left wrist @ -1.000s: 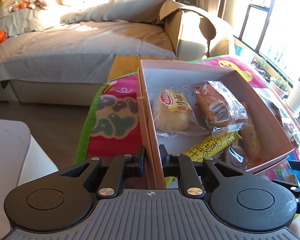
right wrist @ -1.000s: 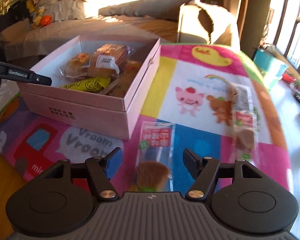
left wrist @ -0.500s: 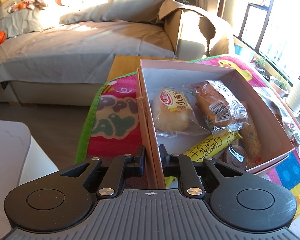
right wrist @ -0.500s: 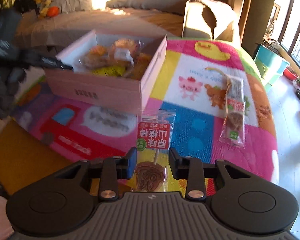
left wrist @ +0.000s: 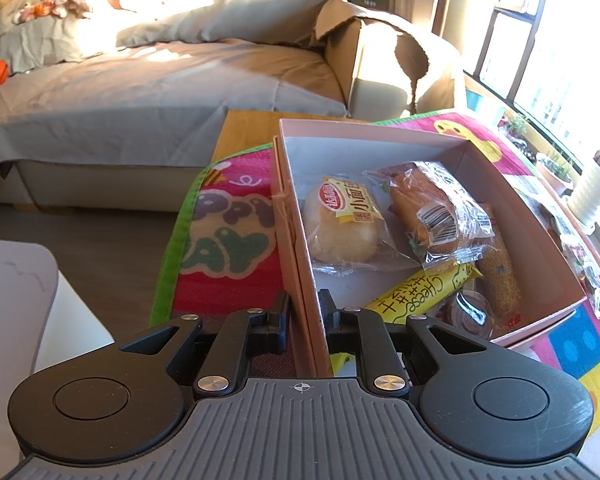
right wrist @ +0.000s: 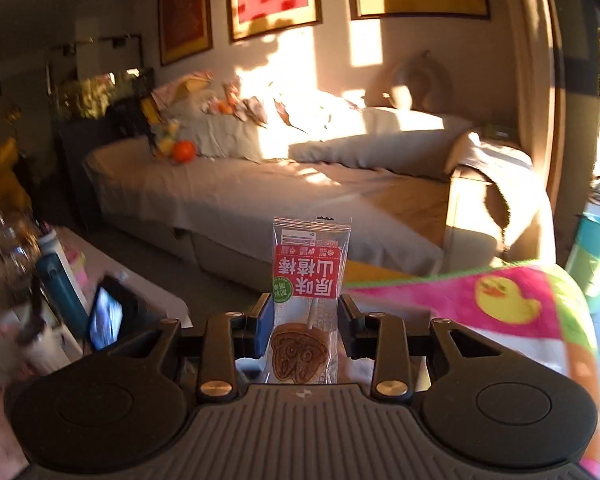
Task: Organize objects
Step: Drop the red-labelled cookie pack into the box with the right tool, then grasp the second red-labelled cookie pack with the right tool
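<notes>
Right wrist view: right gripper [right wrist: 303,332] pinches a lollipop packet [right wrist: 306,300] that could slip; left gripper [left wrist: 303,316] clamps the box [left wrist: 296,216] wall.

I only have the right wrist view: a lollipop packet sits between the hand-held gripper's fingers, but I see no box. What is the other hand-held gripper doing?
Observer: The left hand-held gripper is shut on the near wall of the pink box, with one finger outside and one inside.
Reviewer: Is anything in that box already?
Observer: Yes. It holds a small bread bun, a wrapped pastry and a yellow cheese stick, with more packets beside them.
</notes>
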The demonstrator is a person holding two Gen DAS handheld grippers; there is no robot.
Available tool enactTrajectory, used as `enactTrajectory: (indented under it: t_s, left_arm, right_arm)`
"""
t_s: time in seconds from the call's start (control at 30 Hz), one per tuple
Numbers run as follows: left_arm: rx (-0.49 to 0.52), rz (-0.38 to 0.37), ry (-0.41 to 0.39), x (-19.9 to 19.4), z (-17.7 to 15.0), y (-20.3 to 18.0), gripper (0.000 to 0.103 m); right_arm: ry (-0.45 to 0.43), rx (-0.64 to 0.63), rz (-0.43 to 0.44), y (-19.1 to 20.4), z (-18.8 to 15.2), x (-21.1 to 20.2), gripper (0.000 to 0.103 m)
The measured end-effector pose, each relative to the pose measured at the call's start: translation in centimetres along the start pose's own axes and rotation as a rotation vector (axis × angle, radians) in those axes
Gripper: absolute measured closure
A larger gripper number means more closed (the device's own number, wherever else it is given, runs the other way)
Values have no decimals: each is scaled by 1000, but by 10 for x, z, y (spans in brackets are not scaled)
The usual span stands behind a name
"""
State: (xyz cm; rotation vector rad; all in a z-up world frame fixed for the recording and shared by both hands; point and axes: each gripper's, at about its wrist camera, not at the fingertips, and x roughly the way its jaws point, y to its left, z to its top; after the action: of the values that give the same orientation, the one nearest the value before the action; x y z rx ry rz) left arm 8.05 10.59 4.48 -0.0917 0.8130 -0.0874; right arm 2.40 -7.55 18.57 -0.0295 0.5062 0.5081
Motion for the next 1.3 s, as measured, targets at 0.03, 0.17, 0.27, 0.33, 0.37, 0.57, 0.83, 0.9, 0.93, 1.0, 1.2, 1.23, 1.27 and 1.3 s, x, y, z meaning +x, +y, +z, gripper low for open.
enactTrajectory:
  t_s: [0.03, 0.17, 0.27, 0.33, 0.37, 0.57, 0.83, 0.9, 0.93, 1.0, 1.2, 1.23, 1.27, 1.3]
  left_arm:
    - [-1, -1, 0, 0, 0, 0, 86]
    - [-3, -4, -1, 0, 1, 1, 86]
    - [-3, -4, -1, 0, 1, 0, 86]
    - [-3, -4, -1, 0, 0, 0, 85]
    - [-3, -4, -1, 0, 0, 0, 86]
    - [-4, -4, -1, 0, 1, 0, 85]
    - [-5, -5, 0, 1, 1, -1, 85]
    - [-5, -5, -1, 0, 1, -1, 85]
    - [-6, -6, -1, 0, 1, -1, 85]
    - [-7, -4, -1, 0, 1, -2, 85]
    - [-2, 2, 2, -1, 3, -6, 86]
    - [-2, 3, 3, -1, 3, -7, 86]
    - [-2, 3, 3, -1, 3, -5, 86]
    - [-1, 4, 4, -1, 3, -6, 86]
  right_arm:
    - [7, 5, 2, 2, 2, 11, 70]
    - [49, 38, 13, 4, 6, 49, 70]
    - [64, 52, 7, 2, 3, 67, 70]
    - [75, 50, -7, 1, -1, 77, 70]
    - [85, 51, -9, 1, -5, 80, 69]
    - [124, 106, 7, -15, -21, 82, 60]
    - [115, 112, -154, -56, -47, 30, 50]
    - [133, 89, -245, -67, -63, 16, 43]
    - [146, 78, -285, -73, -72, 9, 40]
    - [177, 63, -354, -83, -91, -1, 28]
    - [263, 143, -469, -127, -129, -7, 25]
    - [262, 163, -481, -135, -131, -5, 25]
    - [261, 184, -493, -144, -134, -5, 25]
    - [262, 209, -502, -154, -133, -2, 25]
